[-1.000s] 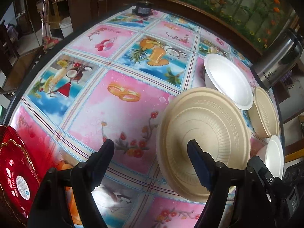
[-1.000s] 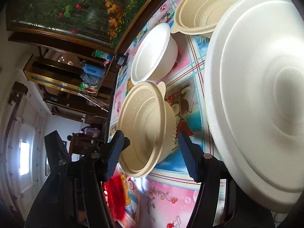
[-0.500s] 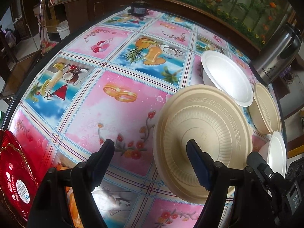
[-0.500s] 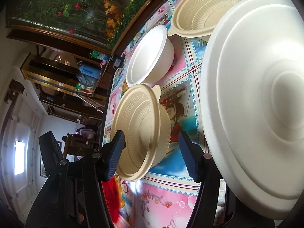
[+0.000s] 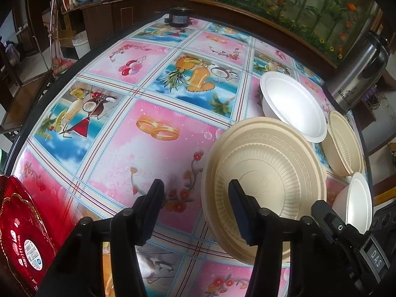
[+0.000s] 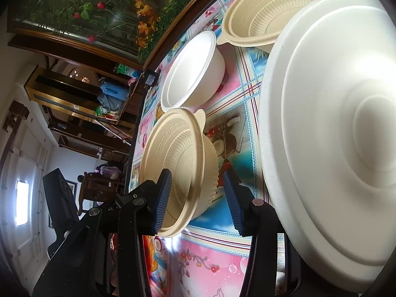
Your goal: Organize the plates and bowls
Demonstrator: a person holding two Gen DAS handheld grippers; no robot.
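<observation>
In the left wrist view my left gripper [image 5: 196,203] is open, its jaws astride the left rim of a beige bowl [image 5: 272,170] on the table. Behind it stand a white bowl [image 5: 294,104], a second beige bowl [image 5: 344,143] and a white plate [image 5: 358,200]. In the right wrist view, tilted sideways, my right gripper [image 6: 196,198] is open with a beige bowl [image 6: 178,153] between its jaws, its rim by the left finger. A white bowl [image 6: 193,71], another beige bowl [image 6: 274,7] and a large white plate [image 6: 334,136] lie around it.
A red plate [image 5: 22,235] sits at the table's near left edge. A steel kettle [image 5: 358,71] stands at the far right and a small black device [image 5: 179,19] at the far edge. The flowered tablecloth [image 5: 153,113] covers the table; a cabinet stands beyond.
My left gripper has closed in on the beige bowl's left rim. My right gripper has moved forward, so the beige bowl now sits between its jaws.
</observation>
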